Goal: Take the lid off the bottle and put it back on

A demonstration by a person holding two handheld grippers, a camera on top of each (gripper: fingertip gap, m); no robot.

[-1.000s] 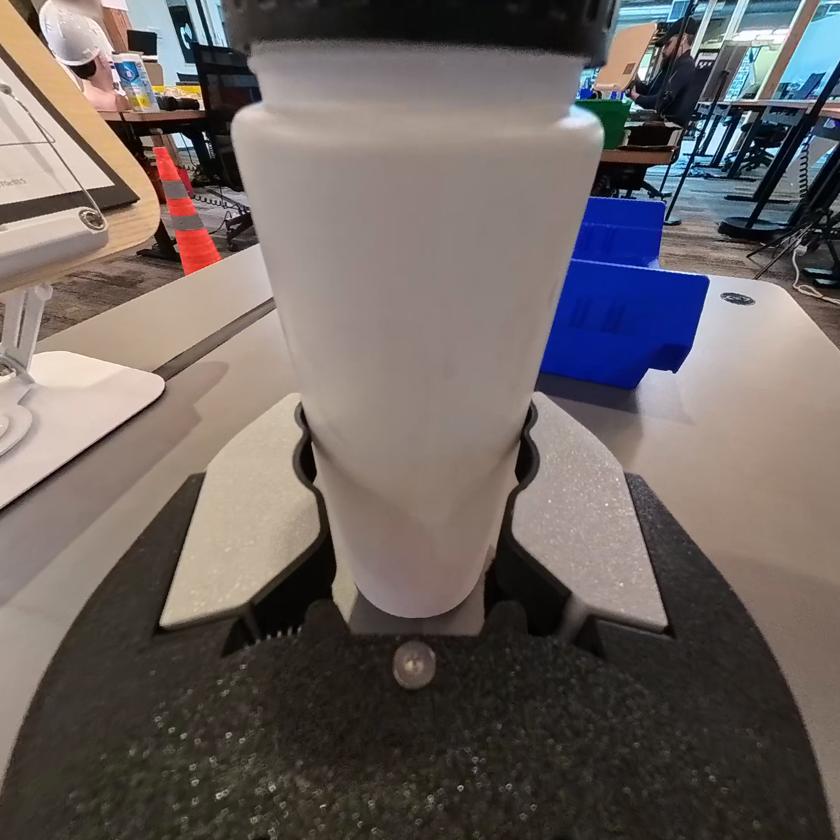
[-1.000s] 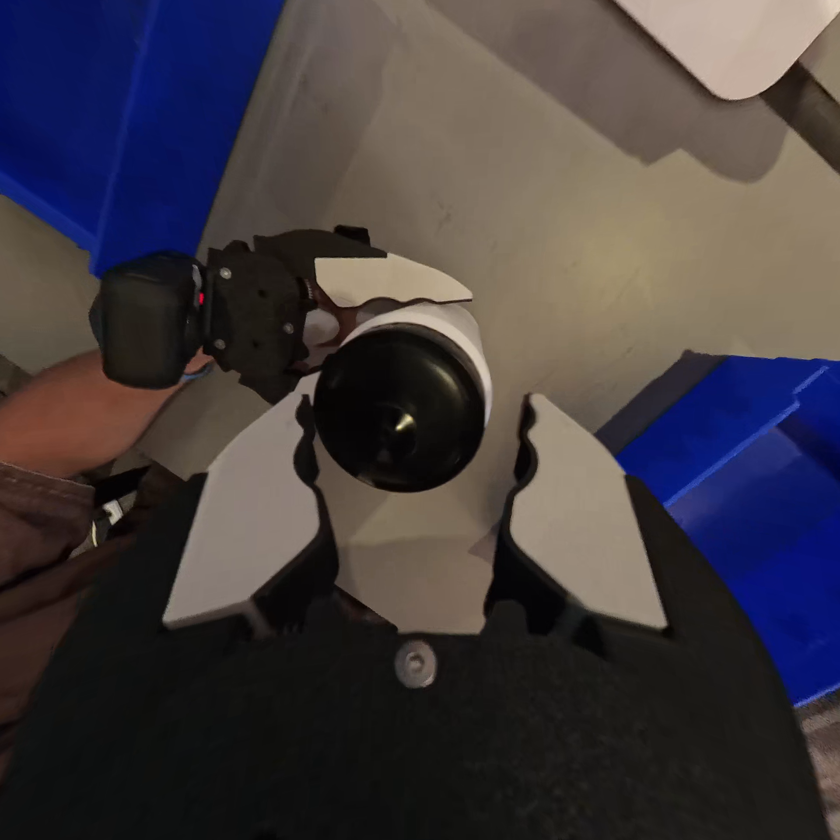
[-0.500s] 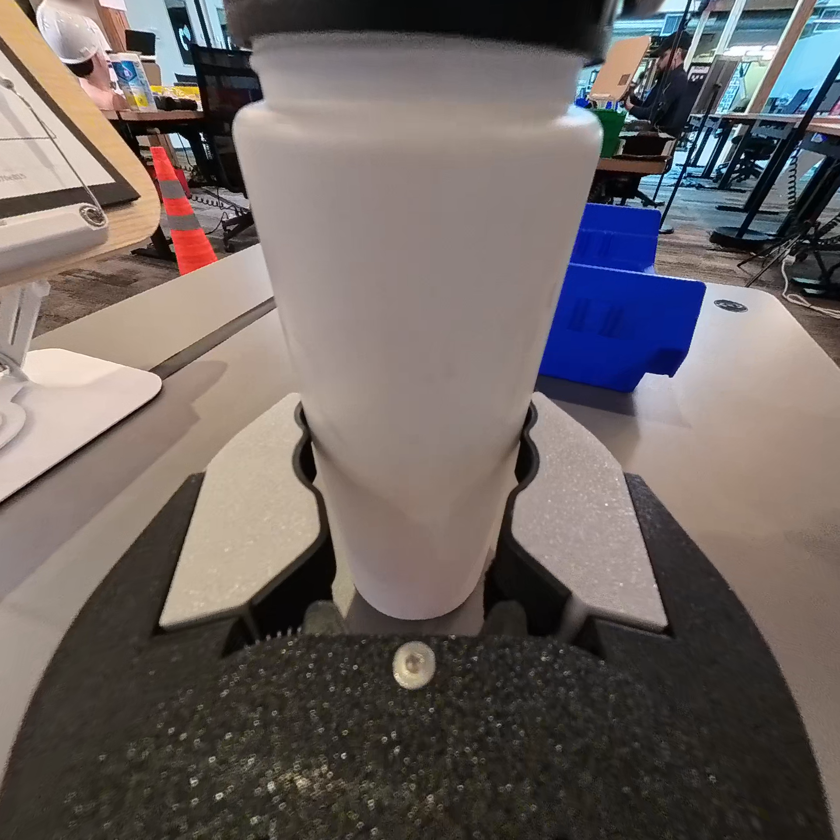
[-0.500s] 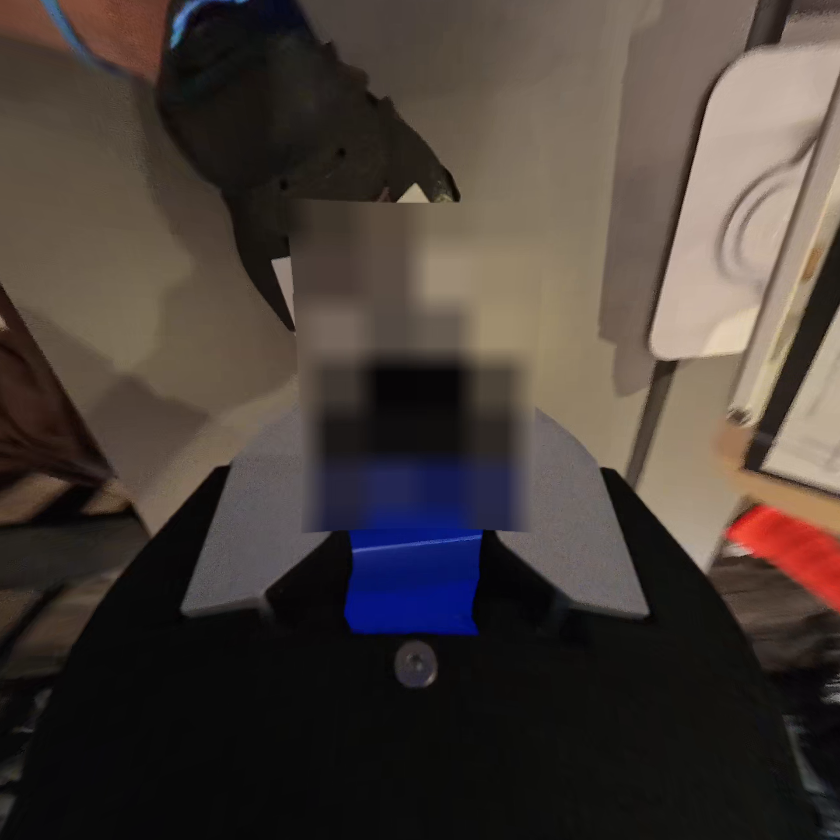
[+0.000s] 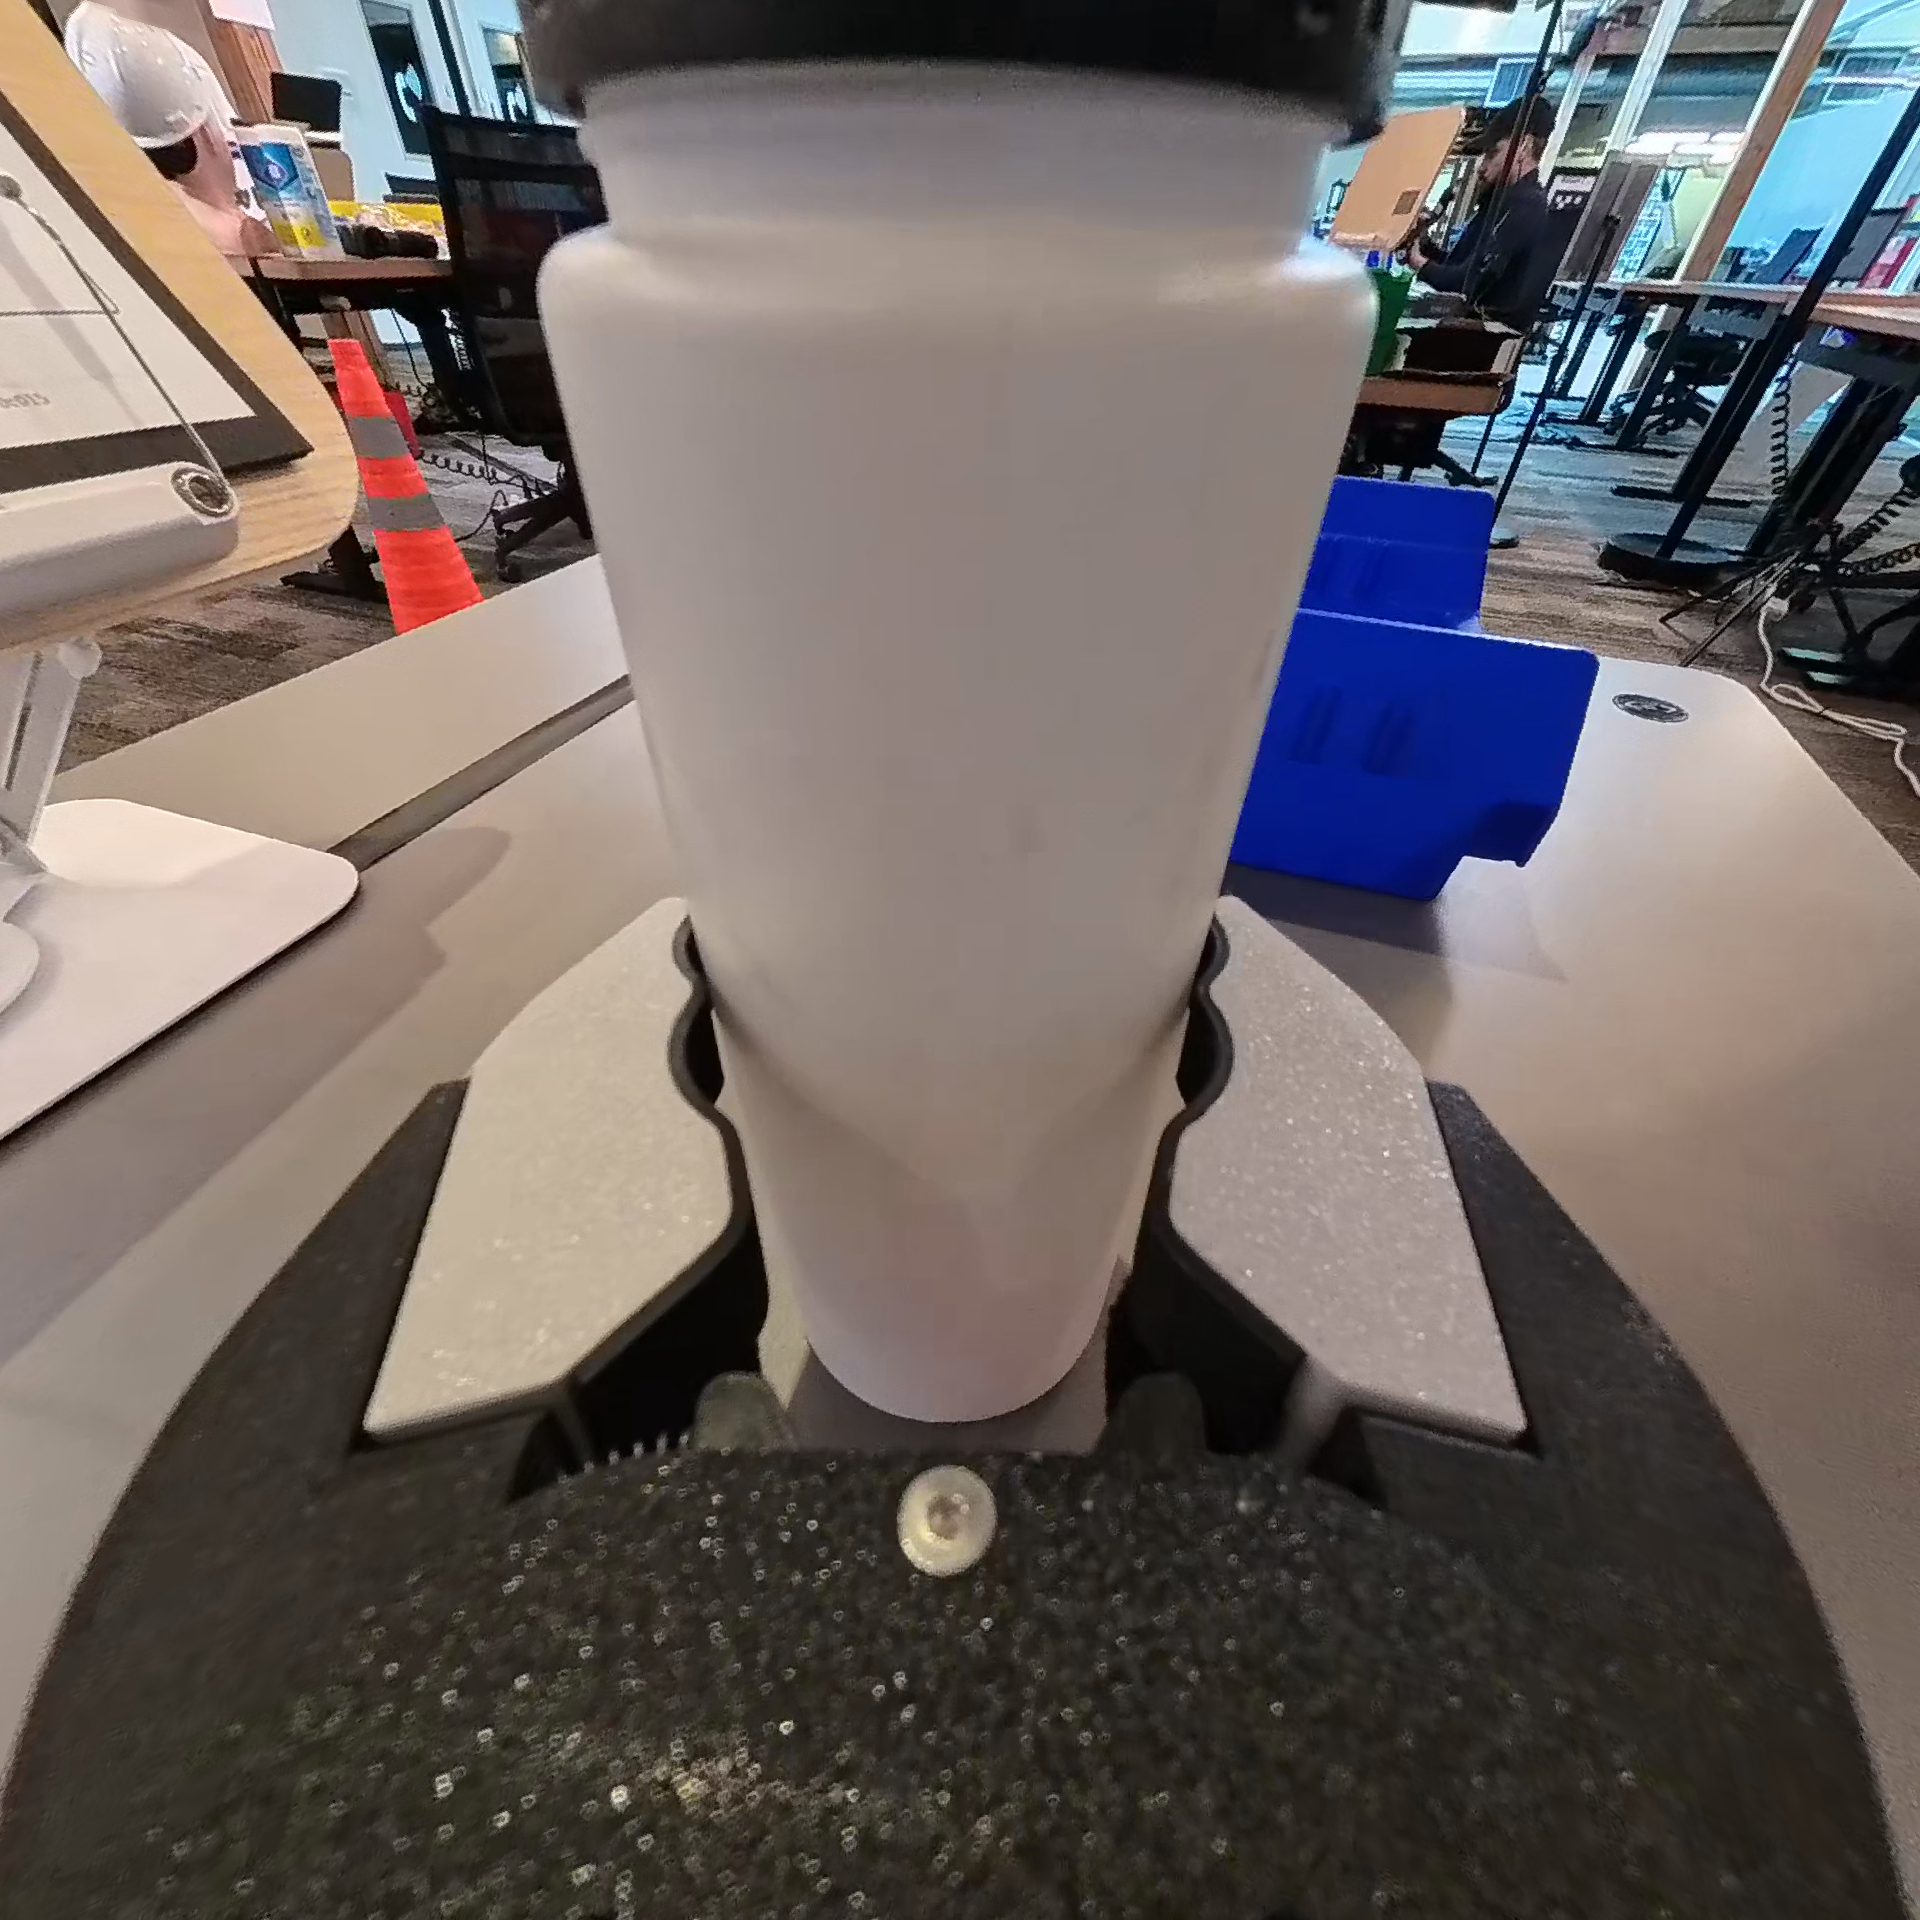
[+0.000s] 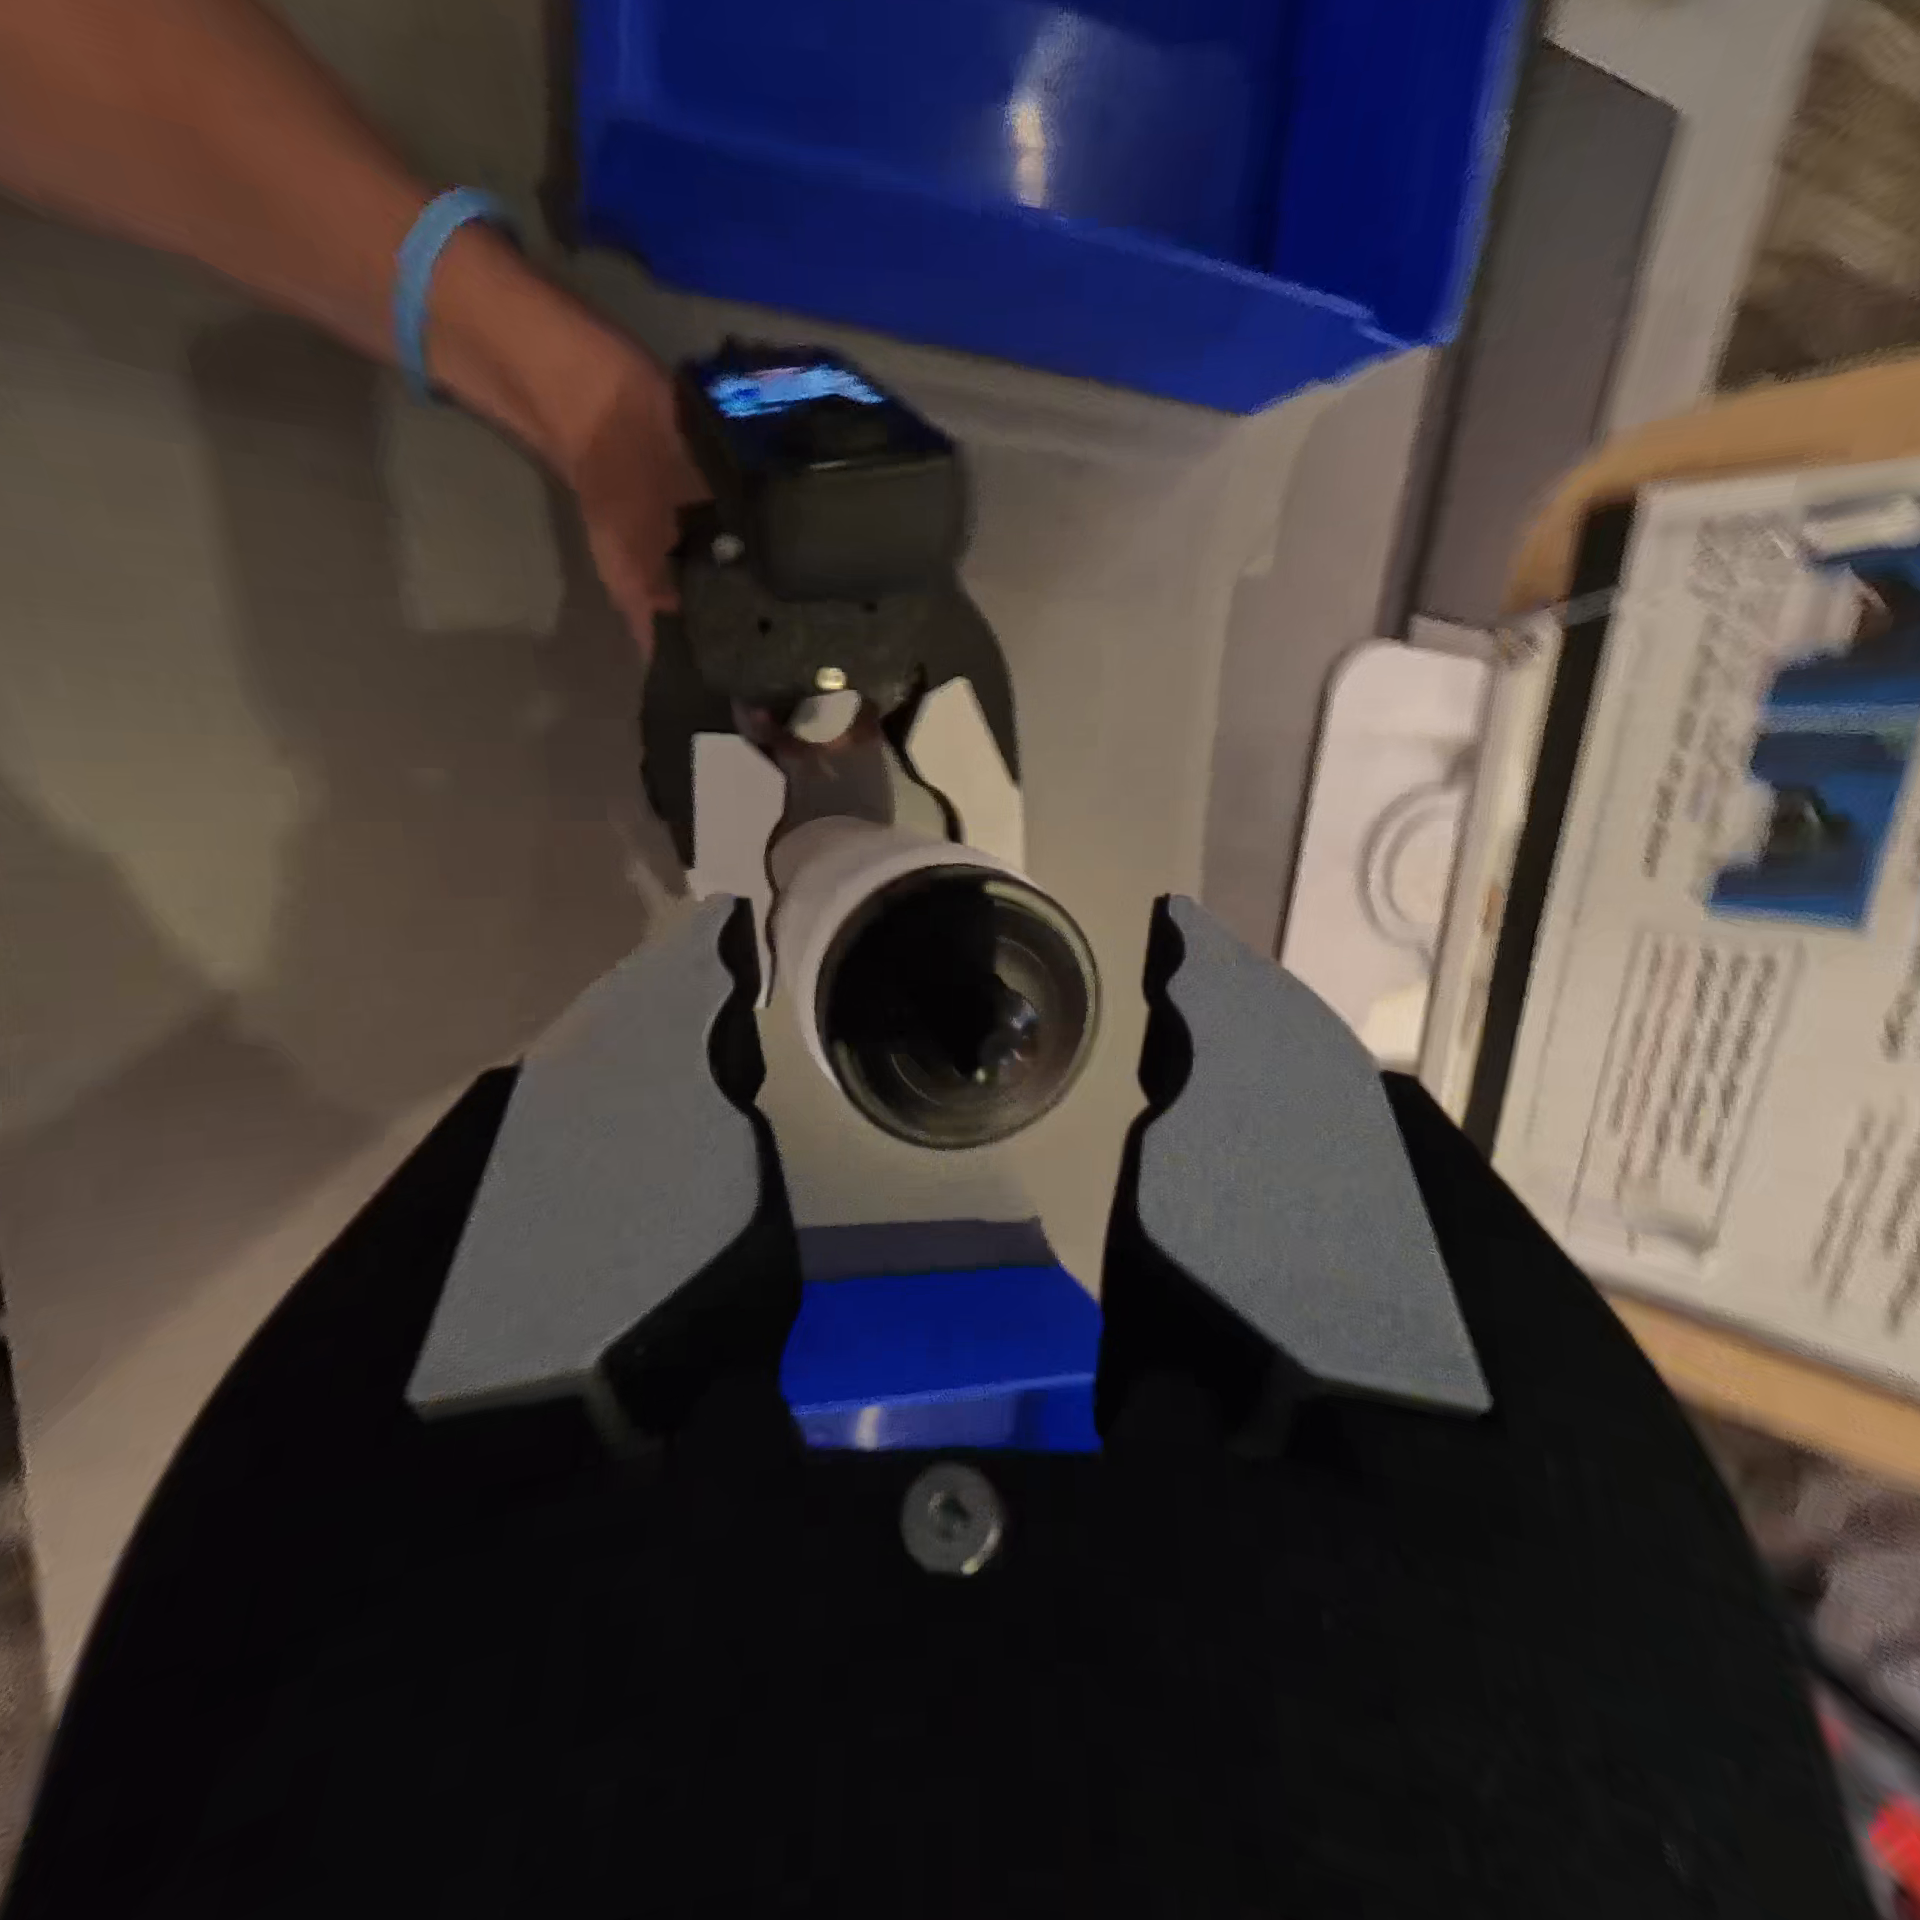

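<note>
— What has your left gripper (image 5: 951,1039) got?
— My pads are pressed on both sides of the white bottle (image 5: 951,623), low on its body, upright on the grey table (image 5: 1662,987). Its black lid (image 6: 956,1023) is on.
— And your right gripper (image 6: 951,997)?
— Jaws wide apart above the lid, touching nothing. A blue bin (image 5: 1413,748) sits far right.

Left view bright and daylit, right view dim and motion-blurred, wide-angle edge distortion
</note>
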